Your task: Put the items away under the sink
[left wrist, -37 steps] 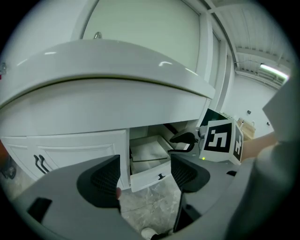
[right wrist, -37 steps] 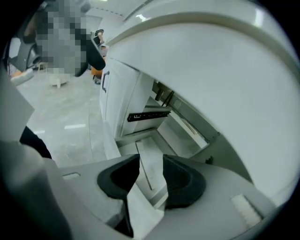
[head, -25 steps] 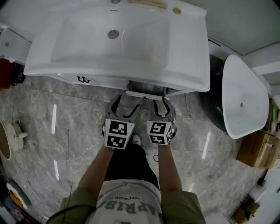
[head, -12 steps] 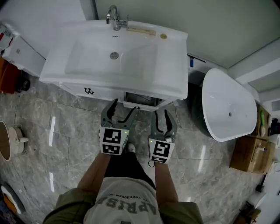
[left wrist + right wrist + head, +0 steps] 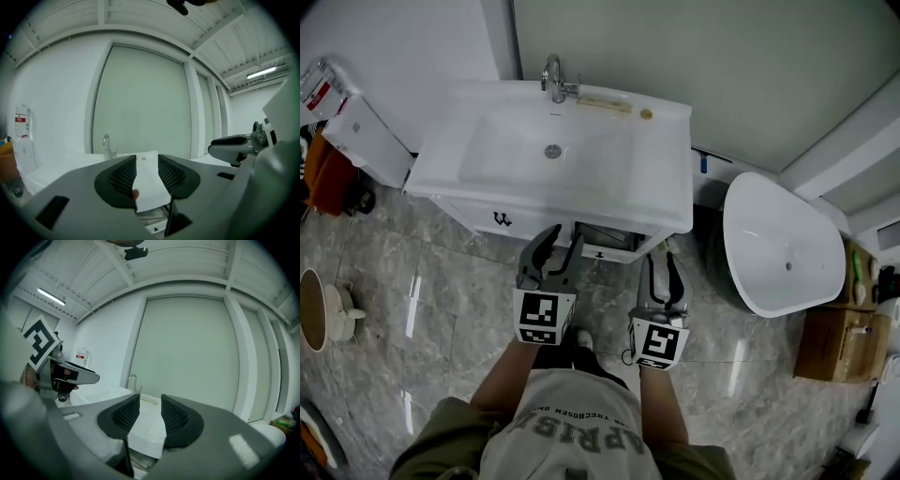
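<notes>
Sitting just past both sets of fingertips, the one sink (image 5: pixel 661 192) has an open cabinet (image 5: pixel 606 238) under its front edge, and only the head view shows that. Two grippers, left gripper (image 5: pixel 562 237) and right gripper (image 5: pixel 662 259), each have jaws narrowly apart and are holding nothing. One faucet (image 5: pixel 553 75) stands at the back edge.

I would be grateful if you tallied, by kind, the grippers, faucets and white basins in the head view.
Grippers: 2 (left gripper, right gripper, both open and empty)
Faucets: 1 (faucet)
White basins: 2 (sink, oval basin)
Total: 5
</notes>
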